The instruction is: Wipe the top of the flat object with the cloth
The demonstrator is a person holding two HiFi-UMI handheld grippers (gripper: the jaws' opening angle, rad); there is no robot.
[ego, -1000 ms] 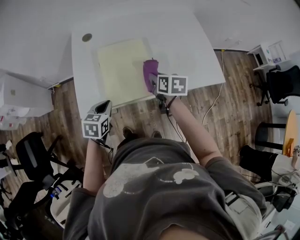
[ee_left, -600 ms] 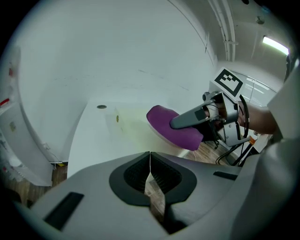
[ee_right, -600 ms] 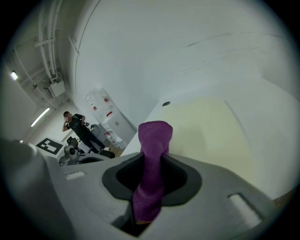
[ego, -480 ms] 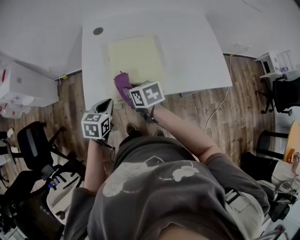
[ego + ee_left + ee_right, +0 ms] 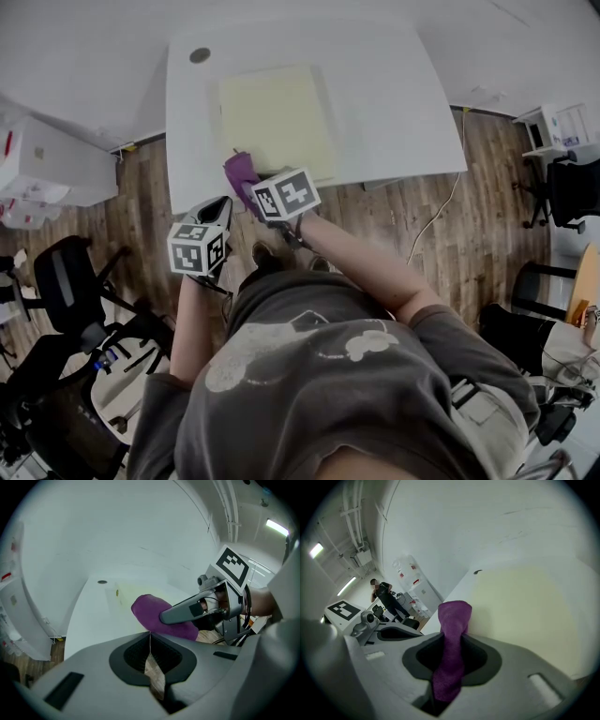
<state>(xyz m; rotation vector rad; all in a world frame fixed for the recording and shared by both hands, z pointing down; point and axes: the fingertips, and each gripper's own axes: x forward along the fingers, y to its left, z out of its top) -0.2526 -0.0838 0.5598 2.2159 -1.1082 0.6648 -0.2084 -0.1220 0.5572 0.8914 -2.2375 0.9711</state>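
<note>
The right gripper (image 5: 452, 645) clenches a purple cloth (image 5: 240, 173) lying lengthwise along its jaws, tip pointing away from the person, at the pale yellow flat board's (image 5: 277, 117) near-left corner. The left gripper (image 5: 150, 635) has its jaws pressed together, empty.

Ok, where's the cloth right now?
Head view, centre-left: the cloth is clamped in the right gripper's jaws at the yellow sheet's near-left corner, by the table's front edge, just ahead of the left gripper.
</note>
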